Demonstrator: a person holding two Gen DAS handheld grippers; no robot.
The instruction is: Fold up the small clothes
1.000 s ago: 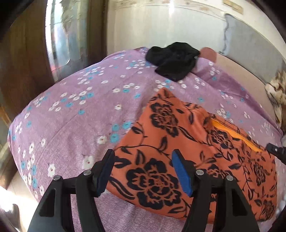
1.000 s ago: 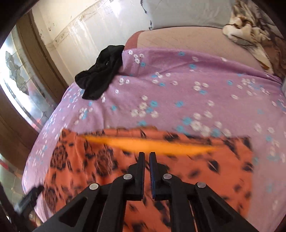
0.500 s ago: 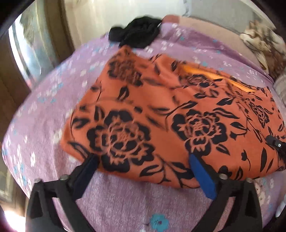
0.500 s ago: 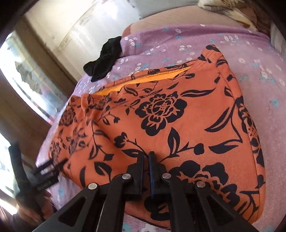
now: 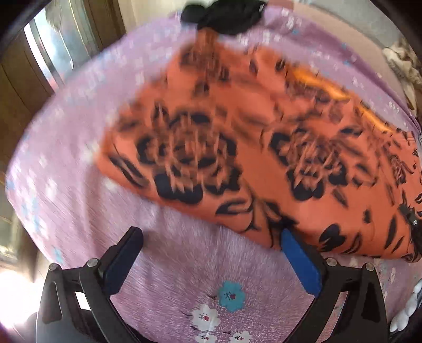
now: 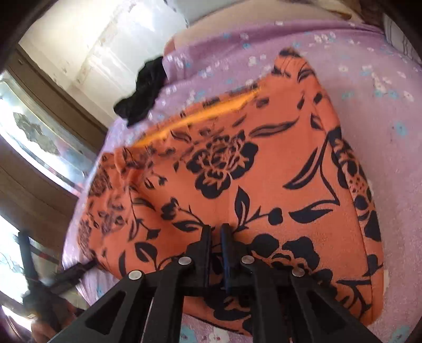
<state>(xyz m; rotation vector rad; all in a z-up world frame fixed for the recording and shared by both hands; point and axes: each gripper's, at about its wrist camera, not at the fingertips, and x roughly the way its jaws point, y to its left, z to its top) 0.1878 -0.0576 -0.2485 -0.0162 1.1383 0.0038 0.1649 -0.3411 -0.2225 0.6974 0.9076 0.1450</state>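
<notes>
An orange garment with black flowers (image 5: 237, 137) lies folded on the purple floral bedsheet (image 5: 79, 184); it also shows in the right wrist view (image 6: 263, 184). My left gripper (image 5: 211, 240) is open and empty, just off the garment's near edge, its blue right finger (image 5: 298, 256) touching that edge. My right gripper (image 6: 216, 232) is shut, with a narrow gap between its fingers, and rests over the garment's near edge; whether cloth is pinched there is hidden. The left gripper also shows at the lower left of the right wrist view (image 6: 66, 271).
A black garment (image 5: 224, 15) lies bunched at the far edge of the bed, also in the right wrist view (image 6: 142, 89). A wooden window frame (image 6: 52, 118) and a white wall stand to the left. A patterned cloth (image 5: 403, 63) lies at the far right.
My left gripper has drawn back off the orange garment toward the near side of the bed, jaws still wide. My right gripper stays shut over the garment's near edge.
</notes>
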